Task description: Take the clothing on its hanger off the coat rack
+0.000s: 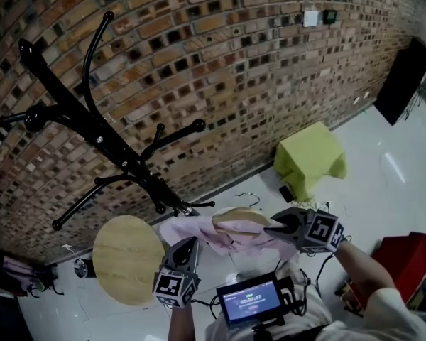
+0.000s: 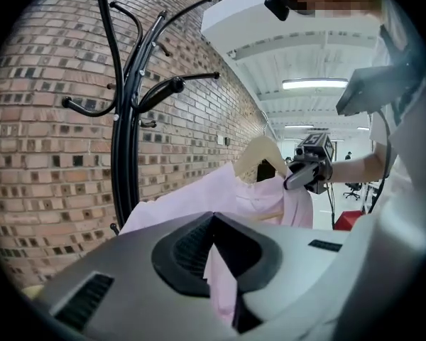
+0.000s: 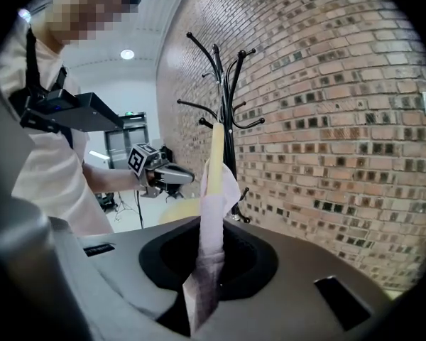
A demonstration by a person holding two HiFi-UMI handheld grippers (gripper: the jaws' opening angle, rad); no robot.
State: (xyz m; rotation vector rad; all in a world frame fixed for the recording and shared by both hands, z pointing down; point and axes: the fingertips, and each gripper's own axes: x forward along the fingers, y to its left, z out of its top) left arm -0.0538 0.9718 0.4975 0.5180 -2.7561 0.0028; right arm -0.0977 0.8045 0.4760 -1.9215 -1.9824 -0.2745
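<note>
- Clothing, a pink shirt, is stretched between my two sets of fingers. It is clear of the coat rack, which stands just beyond them by the brick wall, so I judge the lift-off done.
- Wooden hanger sits inside the shirt, nearer my right fingers, and keeps the shoulders spread.
- Left gripper is clamped on a fold of pink fabric, likely so the loose side cannot drag.
- Right gripper is pinched tight on fabric just under the hanger's end and seems to take the weight.

Glossy black metal rack, pink cloth, wooden hanger.
</note>
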